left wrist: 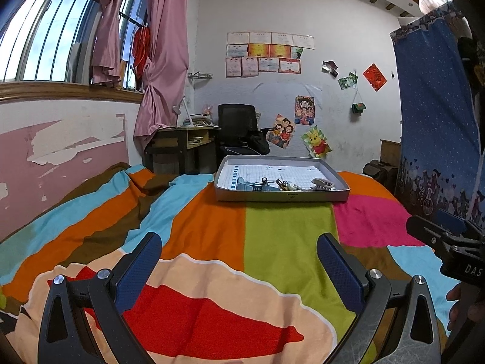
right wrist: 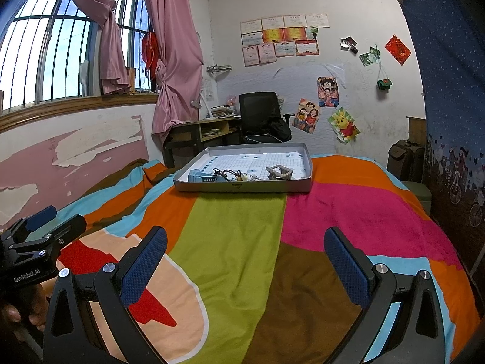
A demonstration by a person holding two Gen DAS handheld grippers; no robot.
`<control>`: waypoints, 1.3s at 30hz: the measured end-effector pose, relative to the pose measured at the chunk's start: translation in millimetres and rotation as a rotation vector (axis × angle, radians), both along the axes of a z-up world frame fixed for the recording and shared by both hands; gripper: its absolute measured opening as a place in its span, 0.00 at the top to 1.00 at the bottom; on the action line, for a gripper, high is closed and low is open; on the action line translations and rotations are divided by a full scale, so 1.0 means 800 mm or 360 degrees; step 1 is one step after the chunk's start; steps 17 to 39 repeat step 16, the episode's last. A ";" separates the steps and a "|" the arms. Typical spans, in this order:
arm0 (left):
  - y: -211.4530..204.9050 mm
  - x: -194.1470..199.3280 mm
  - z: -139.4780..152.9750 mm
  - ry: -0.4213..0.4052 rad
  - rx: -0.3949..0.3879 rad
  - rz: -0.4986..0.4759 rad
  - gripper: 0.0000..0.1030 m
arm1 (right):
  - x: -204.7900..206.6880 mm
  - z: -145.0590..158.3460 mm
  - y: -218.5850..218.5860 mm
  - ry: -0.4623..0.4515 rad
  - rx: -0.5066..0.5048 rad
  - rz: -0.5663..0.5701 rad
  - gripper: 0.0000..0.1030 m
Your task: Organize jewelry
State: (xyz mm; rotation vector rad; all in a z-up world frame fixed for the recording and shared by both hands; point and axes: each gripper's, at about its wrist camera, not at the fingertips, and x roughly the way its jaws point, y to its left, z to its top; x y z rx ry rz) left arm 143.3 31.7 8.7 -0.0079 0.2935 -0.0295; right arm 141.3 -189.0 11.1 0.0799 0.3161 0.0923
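A shallow grey tray [left wrist: 282, 196] [right wrist: 242, 187] lined with grid paper rests on the far part of the bed. Along its near edge lie a pale blue organizer piece [left wrist: 247, 184] [right wrist: 201, 176], a tangle of small jewelry [left wrist: 282, 184] [right wrist: 233, 176] and a beige hair claw [left wrist: 322, 183] [right wrist: 280, 172]. My left gripper [left wrist: 239, 254] hovers open and empty over the blanket, well short of the tray. Beside it my right gripper [right wrist: 245, 253] is likewise open and empty. Each gripper's body shows at the edge of the other view, held by a hand.
A blanket [left wrist: 272, 236] in bright colour blocks covers the bed. A pink peeling wall and barred window run along the left. Beyond the bed stand a desk [left wrist: 182, 142] and black office chair [left wrist: 239, 127]. A blue curtain [left wrist: 436, 121] hangs at right, with a suitcase [right wrist: 406, 159] near it.
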 end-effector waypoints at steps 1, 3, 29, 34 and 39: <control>-0.001 -0.001 0.000 0.0001 0.0003 -0.0001 0.00 | 0.000 0.001 0.000 0.0000 0.0001 0.0000 0.01; -0.005 -0.003 -0.002 0.0006 0.0012 -0.0005 0.00 | 0.000 0.000 0.000 0.0002 0.0002 0.0000 0.01; -0.009 -0.004 -0.003 0.0021 0.0027 -0.0009 0.00 | -0.002 0.003 -0.003 0.0021 0.0009 -0.0019 0.01; -0.009 -0.004 -0.003 0.0021 0.0027 -0.0009 0.00 | -0.002 0.003 -0.003 0.0021 0.0009 -0.0019 0.01; -0.009 -0.004 -0.003 0.0021 0.0027 -0.0009 0.00 | -0.002 0.003 -0.003 0.0021 0.0009 -0.0019 0.01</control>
